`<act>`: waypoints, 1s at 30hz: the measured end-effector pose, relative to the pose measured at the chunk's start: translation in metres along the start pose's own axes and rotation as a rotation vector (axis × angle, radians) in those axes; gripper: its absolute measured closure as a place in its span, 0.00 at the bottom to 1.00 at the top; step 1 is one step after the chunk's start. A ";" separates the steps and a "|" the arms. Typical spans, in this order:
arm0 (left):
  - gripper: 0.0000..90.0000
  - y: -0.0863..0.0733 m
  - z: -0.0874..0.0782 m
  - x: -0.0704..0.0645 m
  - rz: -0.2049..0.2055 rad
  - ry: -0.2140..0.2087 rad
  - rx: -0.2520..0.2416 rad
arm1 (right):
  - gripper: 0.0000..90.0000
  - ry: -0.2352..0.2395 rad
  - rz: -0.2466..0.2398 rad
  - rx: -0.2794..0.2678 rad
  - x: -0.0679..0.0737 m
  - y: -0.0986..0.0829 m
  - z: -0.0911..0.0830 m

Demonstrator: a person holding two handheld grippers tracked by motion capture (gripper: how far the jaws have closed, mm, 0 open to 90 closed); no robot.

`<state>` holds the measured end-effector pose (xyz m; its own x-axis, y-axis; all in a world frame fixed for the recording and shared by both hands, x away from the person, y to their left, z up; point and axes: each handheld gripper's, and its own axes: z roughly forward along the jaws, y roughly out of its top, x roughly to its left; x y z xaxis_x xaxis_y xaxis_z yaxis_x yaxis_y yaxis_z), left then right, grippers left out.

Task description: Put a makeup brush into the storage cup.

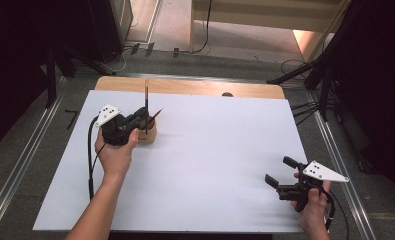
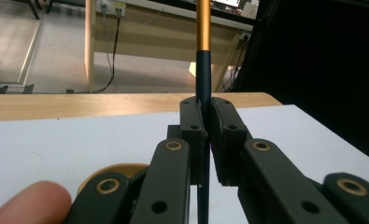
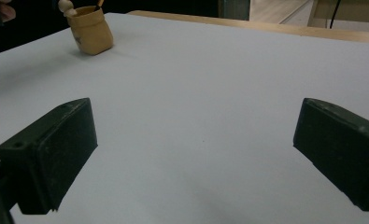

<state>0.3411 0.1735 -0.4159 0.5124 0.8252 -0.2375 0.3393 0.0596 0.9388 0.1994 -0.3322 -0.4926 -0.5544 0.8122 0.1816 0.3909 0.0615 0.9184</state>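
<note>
left gripper (image 1: pixel 144 116) clamps upright pen (image 2: pixel 203 70) (over holder (image 1: pixel 149 132)) | right gripper (image 1: pixel 281 174) jaws apart, low

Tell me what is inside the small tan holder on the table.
A second pencil leans out of the tan holder. The left gripper grips an upright dark pen over it. The inside is hidden.

White sheet (image 1: pixel 210 165) on wooden table (image 1: pixel 195 86) — cables (image 1: pixel 305 107) behind
</note>
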 end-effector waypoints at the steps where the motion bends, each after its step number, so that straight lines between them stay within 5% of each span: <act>1: 0.94 0.000 0.000 0.000 0.000 0.000 -0.003 | 0.00 0.002 0.002 0.002 0.000 0.000 0.000; 13: 0.94 -0.001 0.004 0.005 -0.006 0.021 -0.063 | 0.00 0.004 0.004 0.000 0.001 0.000 0.000; 30: 0.94 -0.008 0.015 0.006 0.042 0.055 -0.103 | 0.00 0.002 0.000 0.001 0.000 0.000 0.001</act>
<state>0.3535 0.1696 -0.4287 0.4794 0.8578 -0.1856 0.2339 0.0790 0.9690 0.1994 -0.3317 -0.4931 -0.5554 0.8113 0.1824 0.3919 0.0619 0.9179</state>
